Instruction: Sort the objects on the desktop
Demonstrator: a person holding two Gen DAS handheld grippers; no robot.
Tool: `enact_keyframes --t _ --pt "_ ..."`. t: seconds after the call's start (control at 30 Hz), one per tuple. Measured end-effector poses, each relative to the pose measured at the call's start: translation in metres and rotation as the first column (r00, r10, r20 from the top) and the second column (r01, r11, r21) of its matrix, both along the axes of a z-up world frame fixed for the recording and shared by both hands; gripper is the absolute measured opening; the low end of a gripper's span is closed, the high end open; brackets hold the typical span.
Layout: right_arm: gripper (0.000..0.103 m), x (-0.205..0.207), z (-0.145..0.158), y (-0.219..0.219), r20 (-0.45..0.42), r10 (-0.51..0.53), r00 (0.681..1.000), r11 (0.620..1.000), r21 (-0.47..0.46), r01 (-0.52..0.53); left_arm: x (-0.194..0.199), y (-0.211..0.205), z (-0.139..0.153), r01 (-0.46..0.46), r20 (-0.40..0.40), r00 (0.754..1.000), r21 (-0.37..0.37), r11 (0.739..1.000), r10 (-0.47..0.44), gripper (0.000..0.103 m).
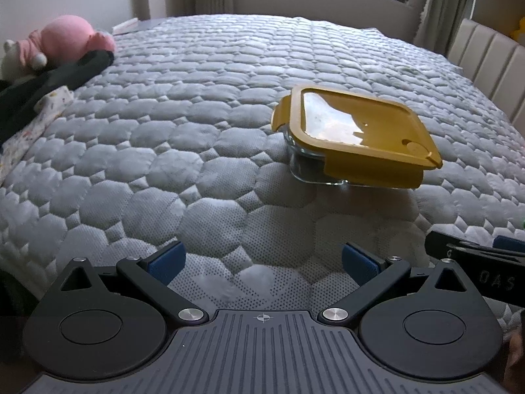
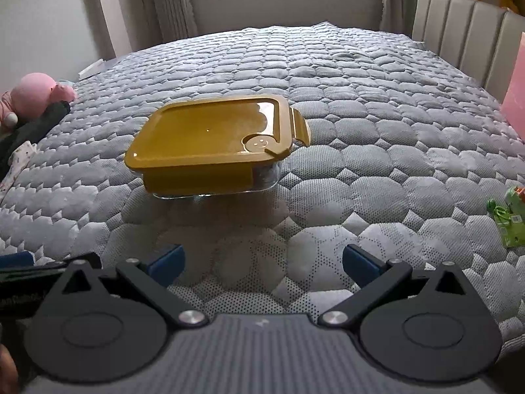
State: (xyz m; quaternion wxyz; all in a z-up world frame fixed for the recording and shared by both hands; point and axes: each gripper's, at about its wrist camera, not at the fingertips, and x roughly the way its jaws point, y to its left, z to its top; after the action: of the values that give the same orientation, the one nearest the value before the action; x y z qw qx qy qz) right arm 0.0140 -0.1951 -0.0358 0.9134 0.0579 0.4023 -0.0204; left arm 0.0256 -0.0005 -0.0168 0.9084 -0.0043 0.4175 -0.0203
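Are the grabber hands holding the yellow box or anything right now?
No, nothing is held. The left gripper and the right gripper are both open and empty, and the yellow-lidded glass container sits untouched on the quilted mattress ahead of them.

Glass box point(image 2: 210, 151), glossy lid, quilted cloth point(image 2: 361, 115)

one lidded container point(image 2: 210, 144), one plush toy point(image 1: 65, 39)

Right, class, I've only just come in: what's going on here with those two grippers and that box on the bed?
A person holds a gripper in each hand over a quilted bed. Both the left gripper and the right gripper are open and hold nothing. A glass box with a yellow lid sits closed on the bed ahead of them, untouched. A pink plush toy lies at the far left, and a green packet lies to the right.
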Motion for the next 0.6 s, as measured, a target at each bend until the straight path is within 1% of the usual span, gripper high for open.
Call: enact_keyframes --t 0.17,0.3,0.6 --pt "0.103 0.000 0.010 0.003 0.032 0.003 0.999 1.000 -0.030 -0.002 0.004 -0.002 0.008 0.000 0.026 1.000 0.018 1.000 0.000 0.103" --pt "0.103 0.000 0.016 0.002 0.051 0.001 0.999 0.999 -0.044 0.001 0.005 -0.003 0.014 0.000 0.046 0.999 0.015 1.000 -0.001 0.103" --pt "0.103 0.002 0.010 -0.001 0.032 -0.001 1.000 0.999 -0.035 0.002 0.009 -0.004 0.010 0.007 0.030 1.000 0.011 1.000 -0.007 0.103"
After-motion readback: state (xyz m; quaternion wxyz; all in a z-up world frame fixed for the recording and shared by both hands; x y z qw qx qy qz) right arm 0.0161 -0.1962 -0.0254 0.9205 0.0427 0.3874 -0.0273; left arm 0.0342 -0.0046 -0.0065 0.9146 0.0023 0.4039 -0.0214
